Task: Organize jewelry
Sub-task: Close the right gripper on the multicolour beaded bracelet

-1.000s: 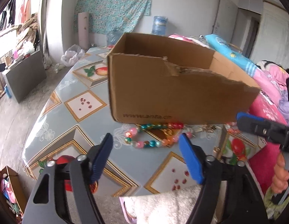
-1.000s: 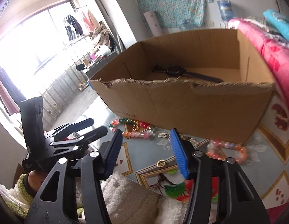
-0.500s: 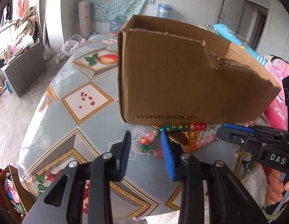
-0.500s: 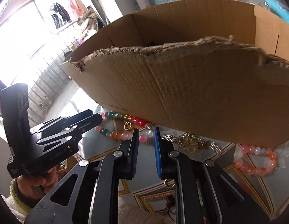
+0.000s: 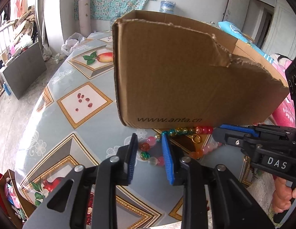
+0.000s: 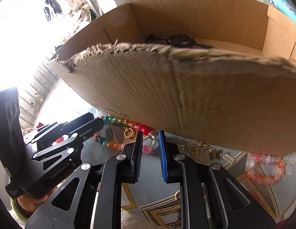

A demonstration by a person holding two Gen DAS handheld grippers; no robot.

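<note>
The beaded bracelet (image 5: 178,145) lies on the table (image 5: 75,103) just in front of the cardboard box (image 5: 176,80), its far beads touching or tucked under the box's front bottom edge. It is a loop of round glassy beads: pink, red-orange and green at the left, teal and yellow along the box, red and then pale pink and orange toward the right, with a small gold ring (image 5: 195,139) inside the loop.

The step in hand seems to be the pickup. The left gripper (image 5: 149,148) hovers over the bracelet's left end, its blue pads partly open with a few beads between them, gripping nothing yet. The right gripper (image 6: 150,145) stands at the loop's right end, narrowly open around a pale bead, also empty as far as I can tell.

Next, one gripper likely needs to close on a bead, lift the loop over the box's torn rim and release it inside, where a black watch (image 6: 178,41) already lies. To the right of the bracelet, still before the box, lie a gold chain (image 6: 203,150) and a pink-orange bracelet (image 6: 266,168).
</note>
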